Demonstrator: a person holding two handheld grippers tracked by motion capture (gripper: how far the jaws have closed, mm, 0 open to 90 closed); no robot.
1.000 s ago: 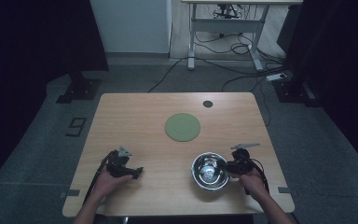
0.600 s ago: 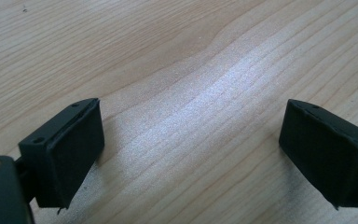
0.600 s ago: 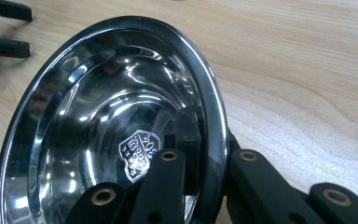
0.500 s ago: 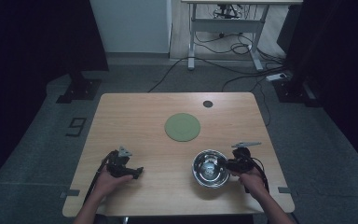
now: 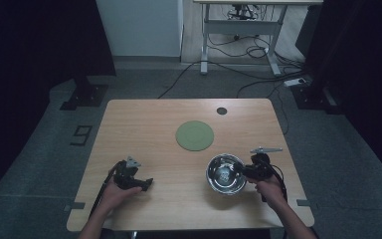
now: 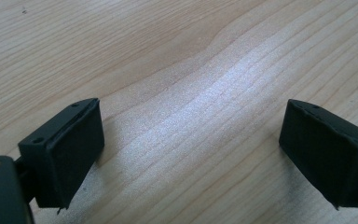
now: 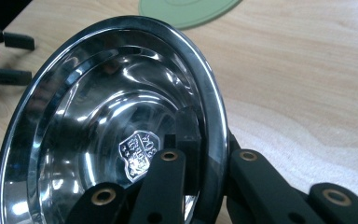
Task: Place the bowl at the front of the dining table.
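Right gripper (image 5: 243, 171) clamped on the rim of the steel bowl (image 5: 225, 174), one jaw inside the wall and one outside, probably because a thin edge is the only grabbable bit on something that wide. Bowl at the near right of the wooden table (image 5: 144, 124), just short of the green round mat (image 5: 195, 135), looks tipped up in the right gripper view, so likely being carried by its lip toward that mat. Left gripper (image 5: 146, 184) parked at the near left, jaws spread wide over bare wood, holding nothing, well apart from the bowl, kept out of the way
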